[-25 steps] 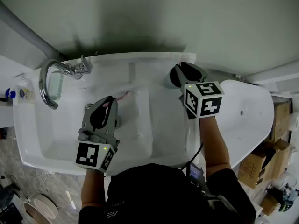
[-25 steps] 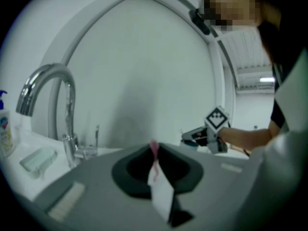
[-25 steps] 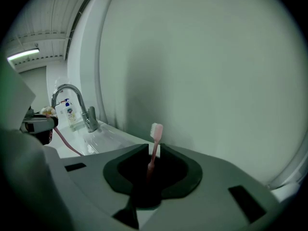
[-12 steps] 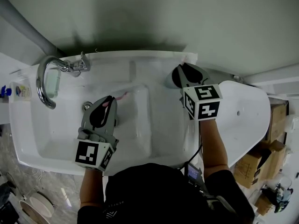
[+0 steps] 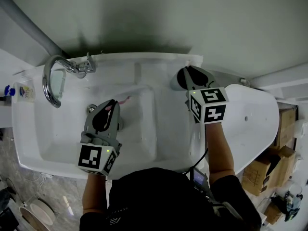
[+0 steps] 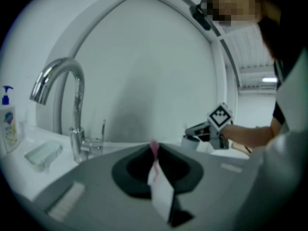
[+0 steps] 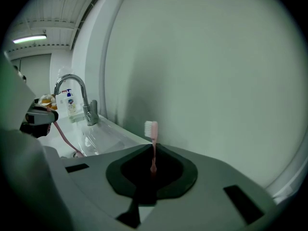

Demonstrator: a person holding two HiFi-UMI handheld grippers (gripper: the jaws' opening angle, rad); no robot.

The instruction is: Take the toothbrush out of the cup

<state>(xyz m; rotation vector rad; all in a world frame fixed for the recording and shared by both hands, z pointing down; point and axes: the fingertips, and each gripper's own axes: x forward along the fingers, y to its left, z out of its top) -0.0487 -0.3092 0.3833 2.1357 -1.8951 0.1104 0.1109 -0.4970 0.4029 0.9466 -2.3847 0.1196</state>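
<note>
My right gripper [image 5: 185, 72] is at the back rim of the sink beside a pale cup [image 5: 174, 82], shut on a pink toothbrush [image 7: 153, 134]. That toothbrush stands upright with its white bristles on top. From the left gripper view the cup [image 6: 191, 141] shows just under the right gripper [image 6: 204, 131]. My left gripper [image 5: 114, 104] hangs over the basin, shut on a second pink toothbrush [image 5: 126, 99] whose end pokes out past the jaws [image 6: 154, 148]. In the right gripper view its handle hangs below the left gripper [image 7: 62, 134].
The white sink [image 5: 57, 146] has a chrome faucet [image 5: 50, 81] at its back left and a drain [image 5: 91, 109] near the left gripper. A soap bottle [image 5: 25, 93] stands on the left ledge. Cardboard boxes [image 5: 269, 172] lie on the floor at the right.
The head view has shifted a little. Both grippers keep their places and their holds.
</note>
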